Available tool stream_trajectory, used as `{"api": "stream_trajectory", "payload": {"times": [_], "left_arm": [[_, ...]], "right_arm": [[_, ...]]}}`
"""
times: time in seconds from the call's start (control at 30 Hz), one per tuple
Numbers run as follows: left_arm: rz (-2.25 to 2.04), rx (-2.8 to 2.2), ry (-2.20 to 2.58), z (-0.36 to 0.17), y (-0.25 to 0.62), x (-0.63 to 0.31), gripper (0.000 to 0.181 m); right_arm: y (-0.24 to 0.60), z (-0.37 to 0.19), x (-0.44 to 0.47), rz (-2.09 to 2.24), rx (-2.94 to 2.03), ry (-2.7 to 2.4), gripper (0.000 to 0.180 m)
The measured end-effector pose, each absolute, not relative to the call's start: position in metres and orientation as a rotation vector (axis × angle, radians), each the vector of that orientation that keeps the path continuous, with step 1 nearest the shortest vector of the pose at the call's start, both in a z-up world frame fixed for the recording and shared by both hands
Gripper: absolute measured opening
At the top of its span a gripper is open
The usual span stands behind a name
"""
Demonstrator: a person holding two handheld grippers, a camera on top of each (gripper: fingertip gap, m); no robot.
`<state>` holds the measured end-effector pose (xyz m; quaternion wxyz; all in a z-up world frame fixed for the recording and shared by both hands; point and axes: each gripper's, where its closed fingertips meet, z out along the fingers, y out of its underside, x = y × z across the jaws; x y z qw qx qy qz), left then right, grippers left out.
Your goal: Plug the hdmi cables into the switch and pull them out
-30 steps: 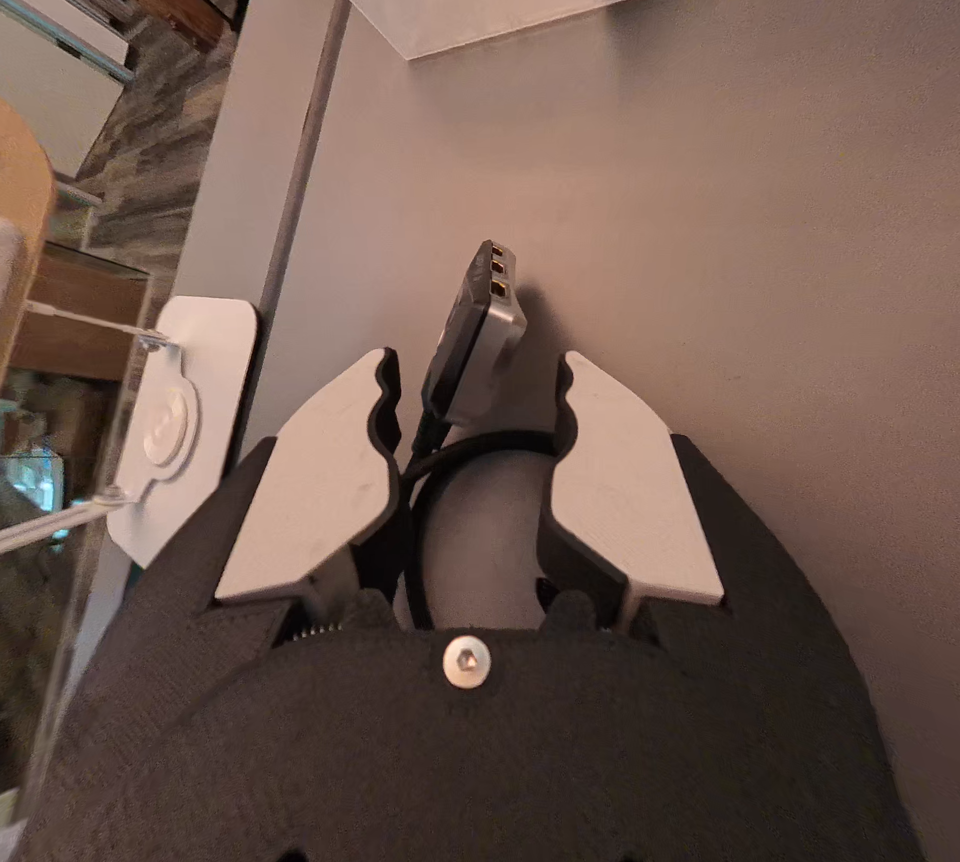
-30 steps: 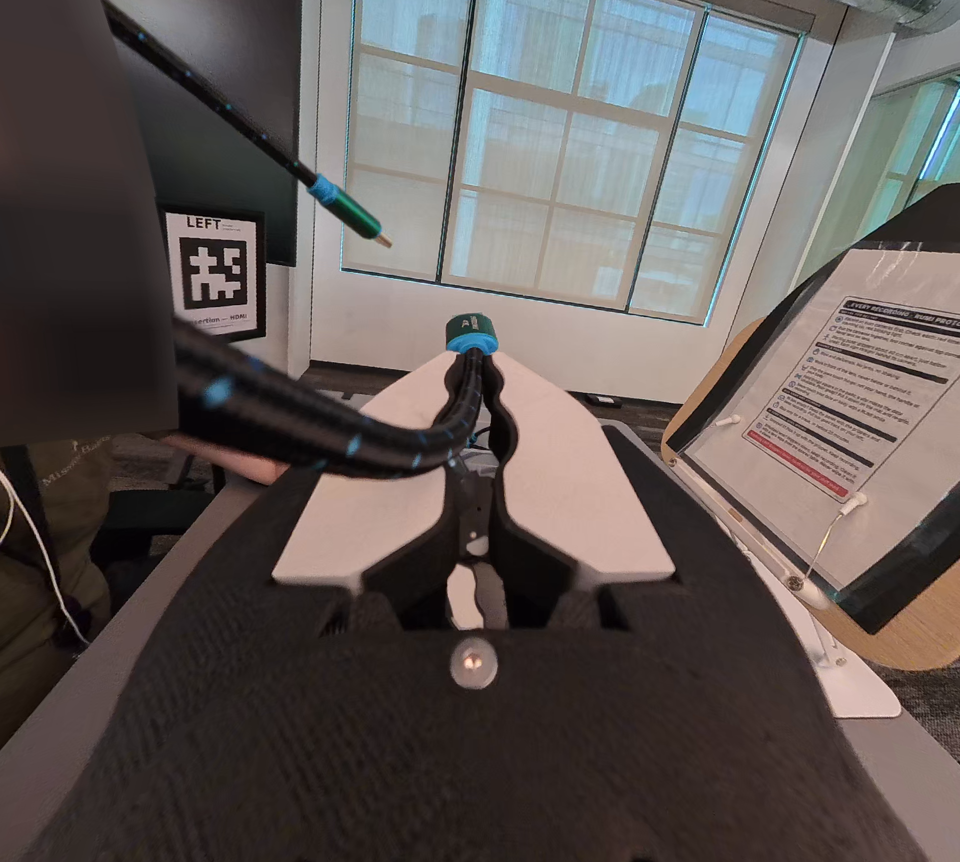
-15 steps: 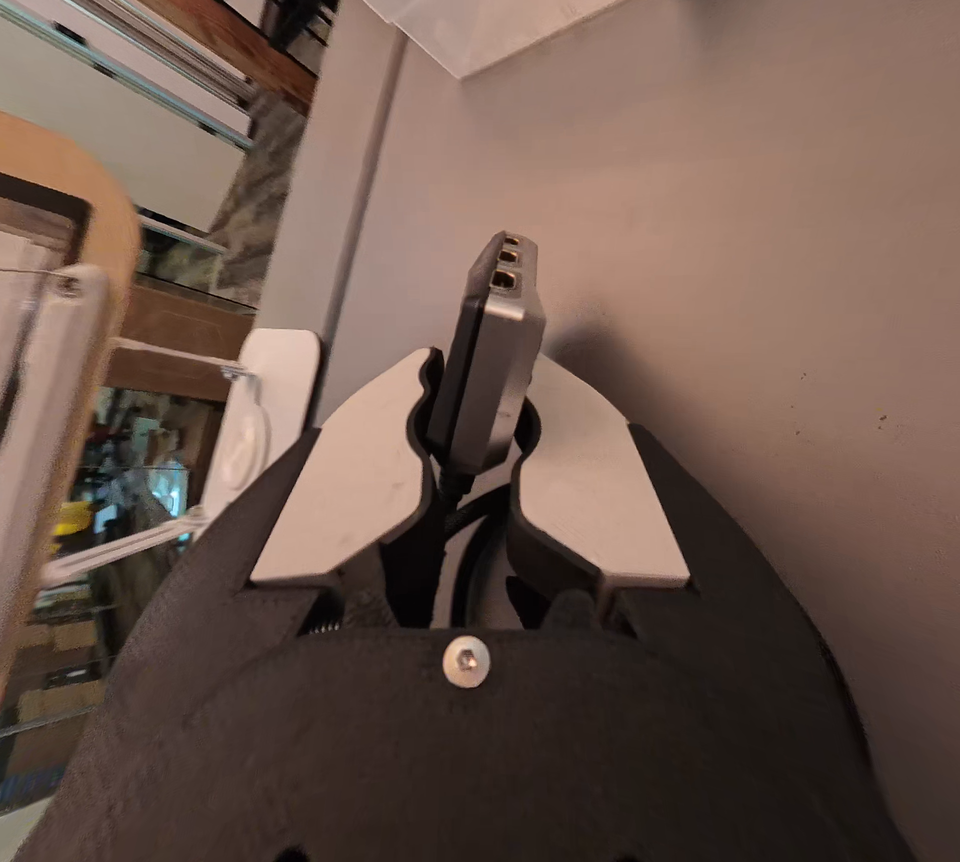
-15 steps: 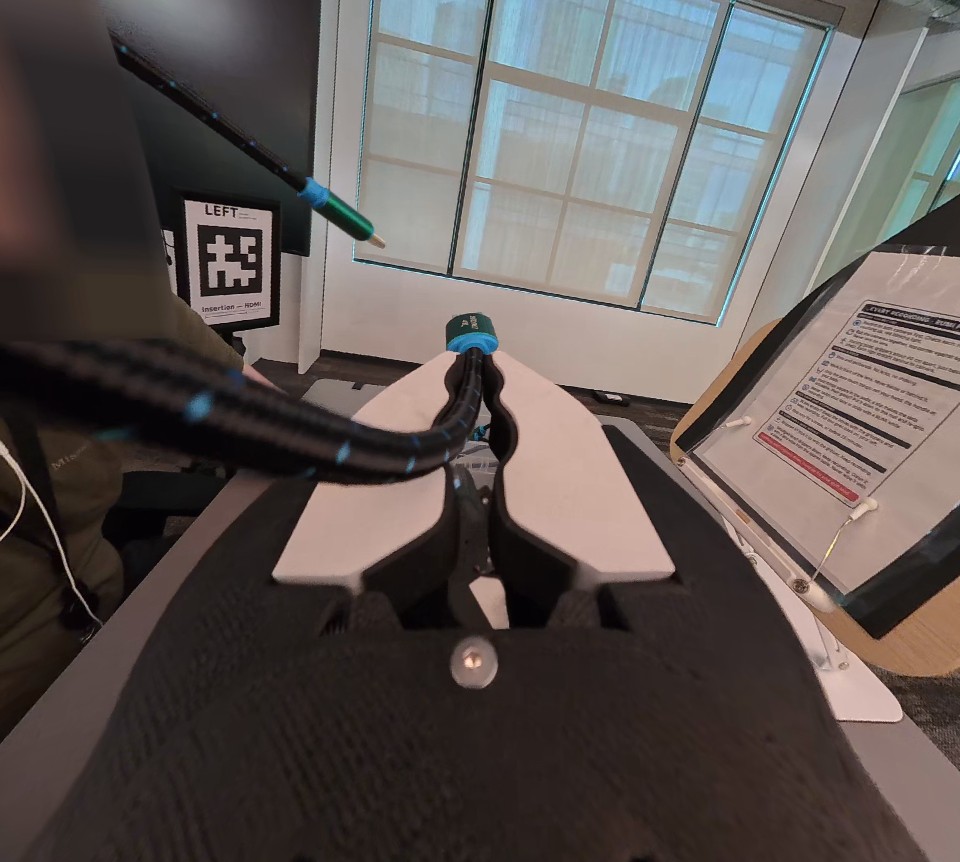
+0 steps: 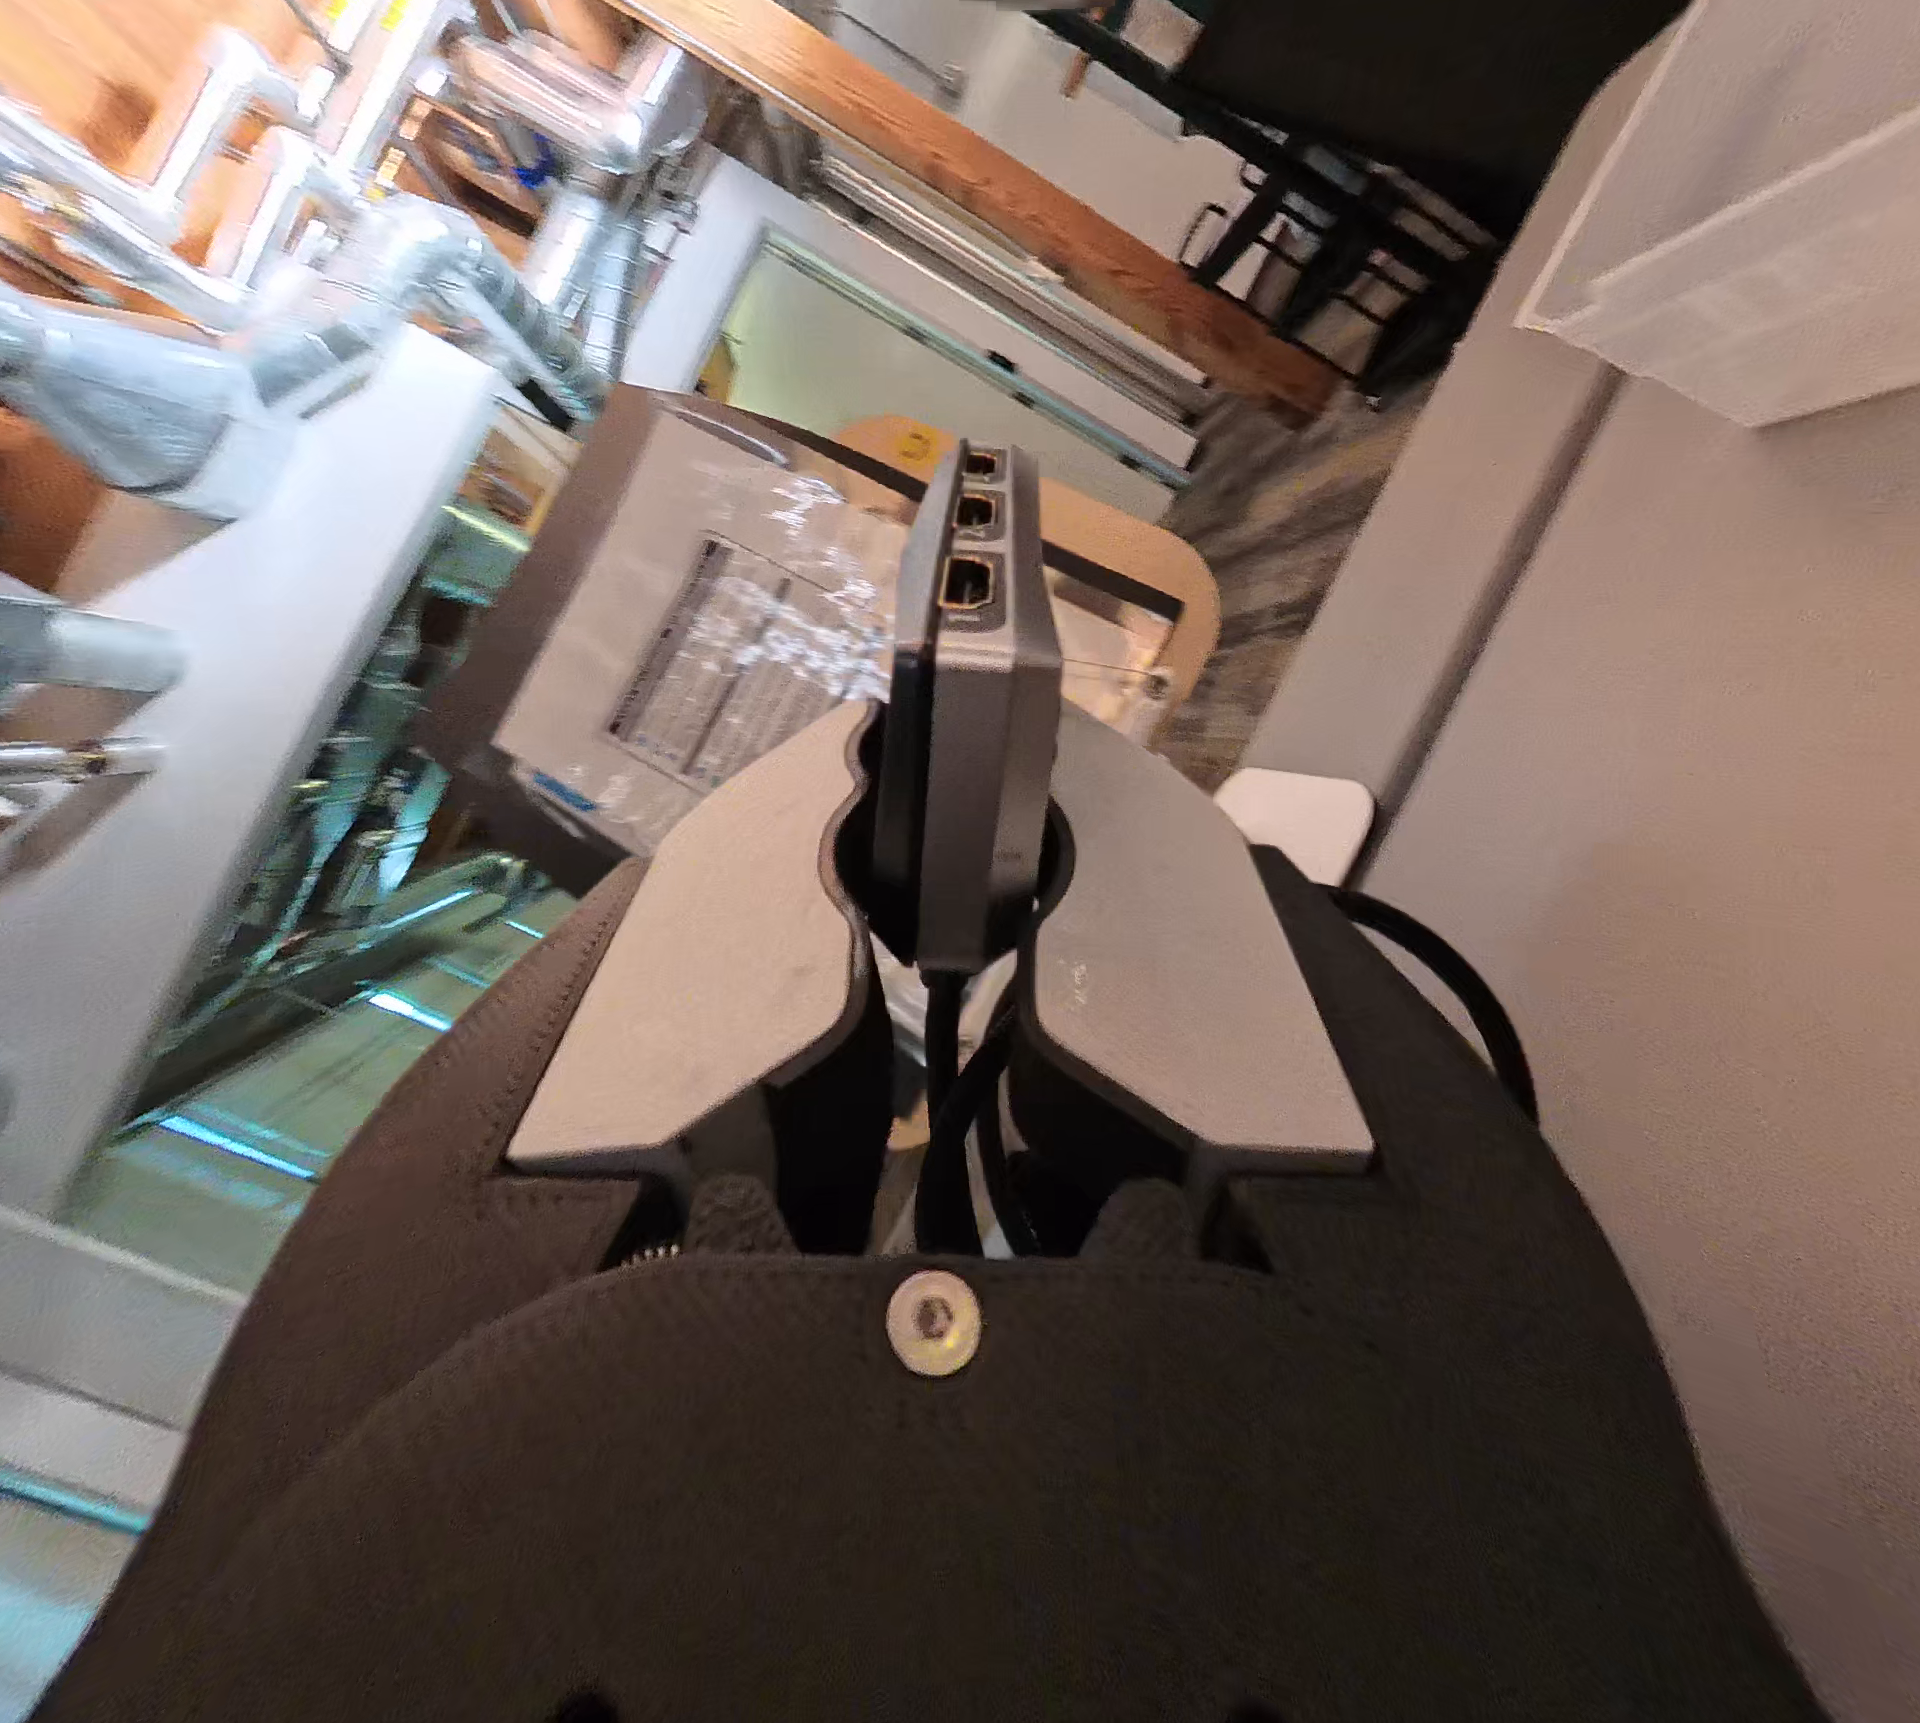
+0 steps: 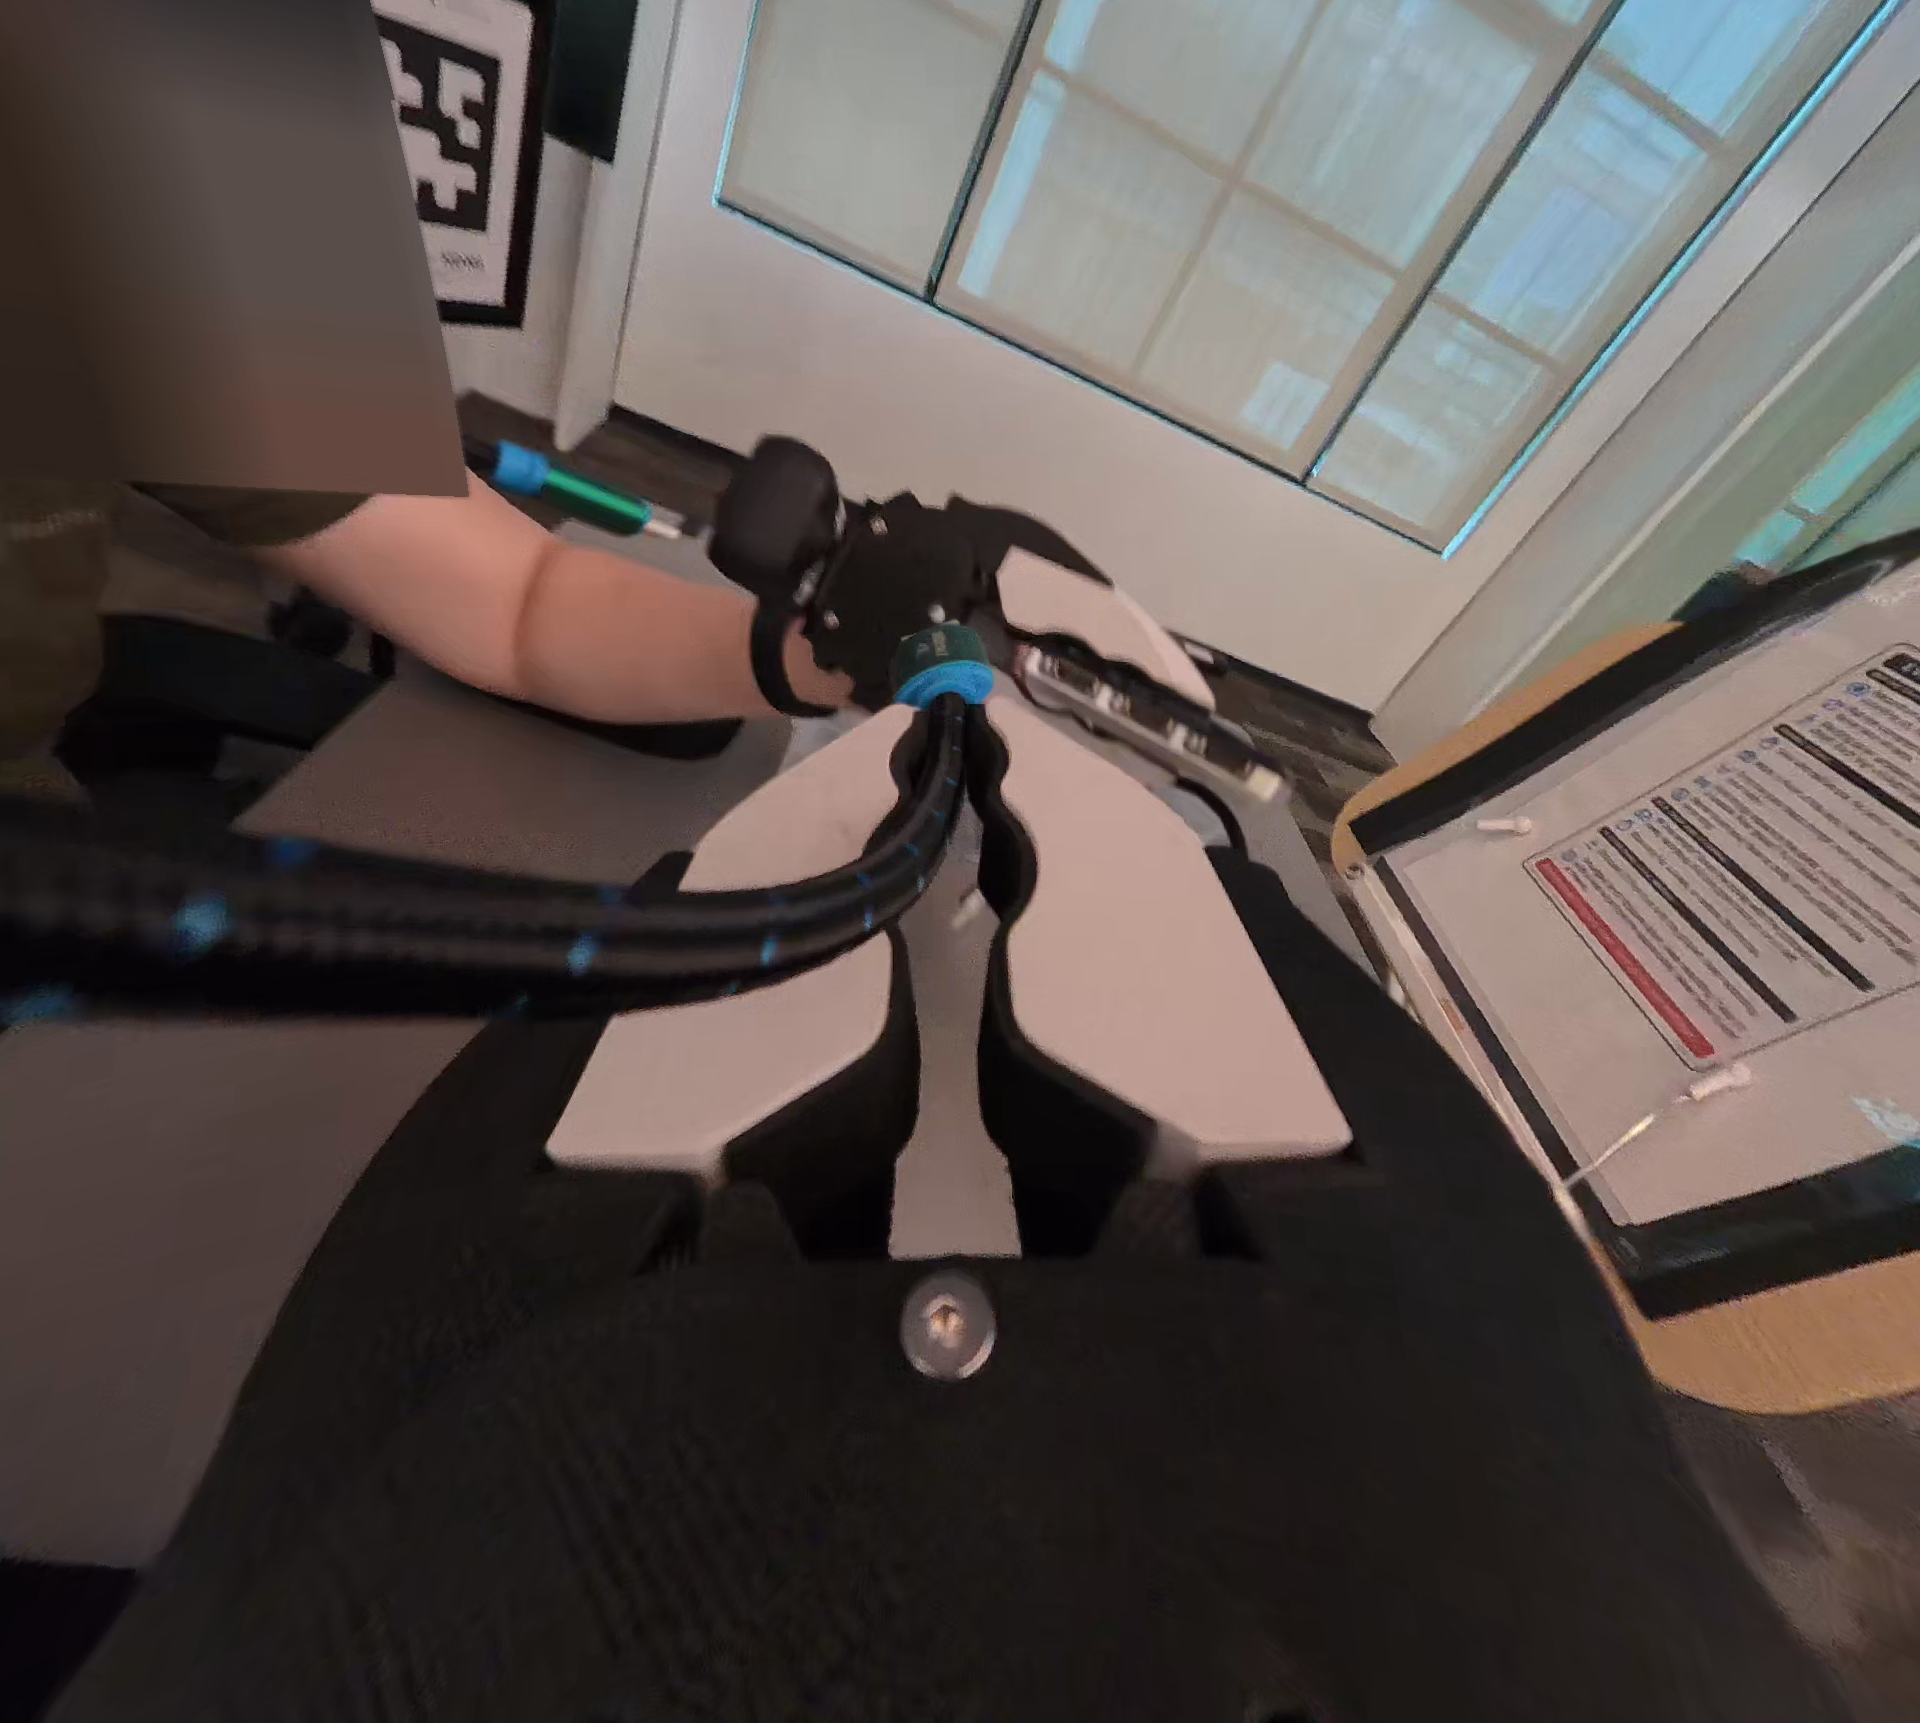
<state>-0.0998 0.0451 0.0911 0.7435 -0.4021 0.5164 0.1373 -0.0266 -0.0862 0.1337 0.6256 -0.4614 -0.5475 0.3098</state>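
My left gripper is shut on the grey HDMI switch and holds it up off the table, its row of gold-rimmed ports facing away. The switch's own black lead hangs down between the fingers. My right gripper is shut on a black braided HDMI cable just behind its green and blue plug. The plug's tip is hidden. In the right wrist view the left gripper shows farther off holding the switch. A second green plug hangs behind the person's forearm.
The grey table runs along the right in the left wrist view, with a clear plastic bin on it. A framed instruction sheet on a stand is at the right in the right wrist view. A marker card stands at the back left.
My left gripper closed on the switch and lifted and turned it away from the table. My right gripper tilted down toward the left gripper, still holding the cable.
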Motion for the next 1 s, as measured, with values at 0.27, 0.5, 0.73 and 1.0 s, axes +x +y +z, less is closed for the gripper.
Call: {"api": "stream_trajectory", "payload": {"times": [0.27, 0.5, 0.73, 1.0], "left_arm": [[0.401, -0.79, 1.007, 0.13, 0.03, -0.124, 0.023], [0.461, -0.75, 0.964, 0.142, 0.025, -0.131, 0.022], [0.468, -0.778, 0.914, 0.156, 0.03, -0.151, 0.022], [0.387, -0.83, 0.924, 0.152, 0.03, -0.147, 0.022]], "right_arm": [[-0.055, 0.14, -0.043, 0.384, -1.161, -1.14, 0.007], [-0.04, 0.143, -0.05, 0.068, -1.177, -1.094, 0.007], [-0.027, 0.132, -0.051, -0.234, -1.2, -1.135, 0.008], [-0.005, 0.139, -0.039, -0.324, -1.206, -0.962, 0.008]]}}
